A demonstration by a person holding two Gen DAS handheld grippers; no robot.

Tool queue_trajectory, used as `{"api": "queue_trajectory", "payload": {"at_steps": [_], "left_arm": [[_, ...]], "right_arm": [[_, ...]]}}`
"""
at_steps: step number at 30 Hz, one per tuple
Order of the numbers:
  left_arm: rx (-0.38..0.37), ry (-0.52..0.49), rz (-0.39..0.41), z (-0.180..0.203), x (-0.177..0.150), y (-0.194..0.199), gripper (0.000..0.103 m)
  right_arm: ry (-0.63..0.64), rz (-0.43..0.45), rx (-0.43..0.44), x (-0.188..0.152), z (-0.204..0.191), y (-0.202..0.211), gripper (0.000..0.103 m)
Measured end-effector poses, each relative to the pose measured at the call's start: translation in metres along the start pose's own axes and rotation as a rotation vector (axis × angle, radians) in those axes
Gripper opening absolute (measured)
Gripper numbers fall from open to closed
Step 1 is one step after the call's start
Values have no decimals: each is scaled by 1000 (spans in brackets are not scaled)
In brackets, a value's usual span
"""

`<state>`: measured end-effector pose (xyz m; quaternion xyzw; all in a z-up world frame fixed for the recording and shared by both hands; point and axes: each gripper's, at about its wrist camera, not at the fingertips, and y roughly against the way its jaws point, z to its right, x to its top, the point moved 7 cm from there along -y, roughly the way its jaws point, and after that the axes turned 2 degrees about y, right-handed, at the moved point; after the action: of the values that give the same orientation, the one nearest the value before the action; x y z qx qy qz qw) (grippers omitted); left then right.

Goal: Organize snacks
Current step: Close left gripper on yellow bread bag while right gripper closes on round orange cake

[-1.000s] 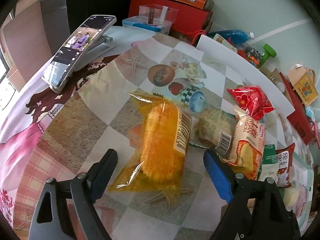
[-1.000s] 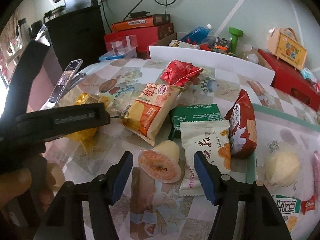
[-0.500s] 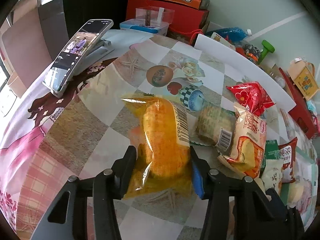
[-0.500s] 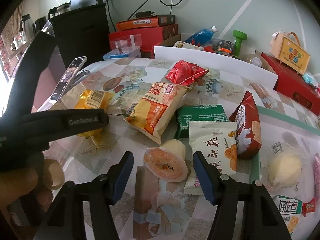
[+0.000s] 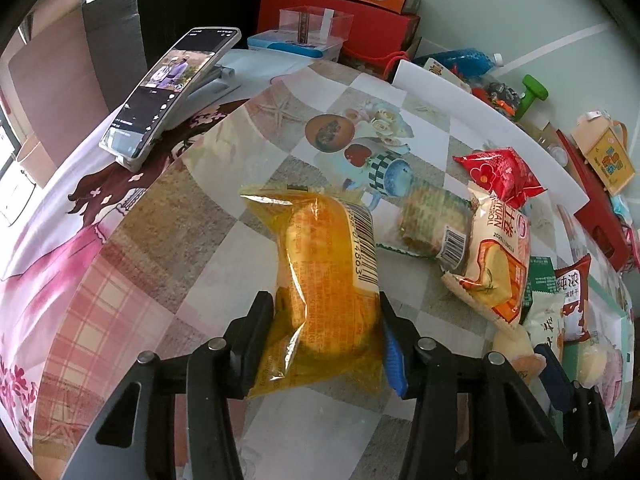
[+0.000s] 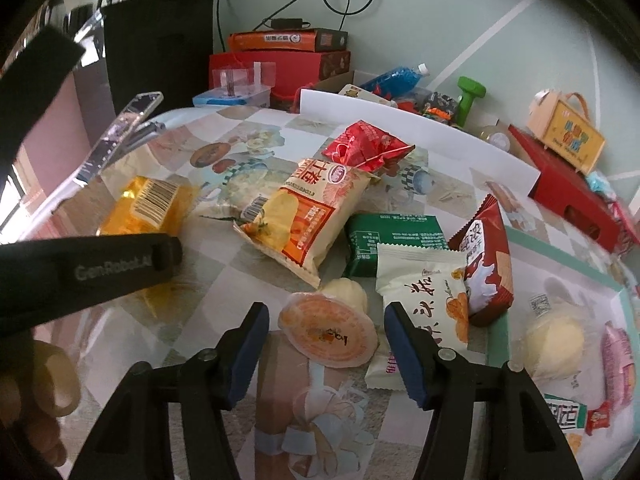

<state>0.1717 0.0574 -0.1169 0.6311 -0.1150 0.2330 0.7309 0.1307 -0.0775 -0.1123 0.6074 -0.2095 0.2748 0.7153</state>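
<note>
The sorting looks barely begun: most snacks lie scattered over the table point(image 5: 168, 240), with only one picked out. The left gripper point(image 5: 326, 340) has its jaws closed on the near end of the yellow packet point(image 5: 324, 276), whose long axis points away from the camera. The right gripper point(image 6: 324, 344) stands open around the jelly cup point(image 6: 328, 330), not touching it.

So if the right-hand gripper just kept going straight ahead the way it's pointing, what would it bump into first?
Most likely the jelly cup with the orange lid, which lies between the open fingers of the right gripper. Just behind it sits the big chips bag, though the fisheye view makes depth hard to judge.
</note>
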Motion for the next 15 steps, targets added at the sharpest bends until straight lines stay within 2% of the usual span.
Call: {"api": "queue_trajectory", "payload": {"at_steps": [3, 4, 10, 15], "left_arm": [[3, -2, 0, 0, -1, 1, 51], [4, -3, -1, 1, -1, 1, 51], [2, 0, -1, 1, -1, 1, 51], [0, -5, 1, 2, -1, 3, 51]], "right_arm": [[1, 2, -16, 0, 2, 0, 55], [0, 2, -16, 0, 3, 0, 49], [-39, 3, 0, -1, 9, 4, 48], [-76, 6, 48, 0, 13, 9, 47]]}}
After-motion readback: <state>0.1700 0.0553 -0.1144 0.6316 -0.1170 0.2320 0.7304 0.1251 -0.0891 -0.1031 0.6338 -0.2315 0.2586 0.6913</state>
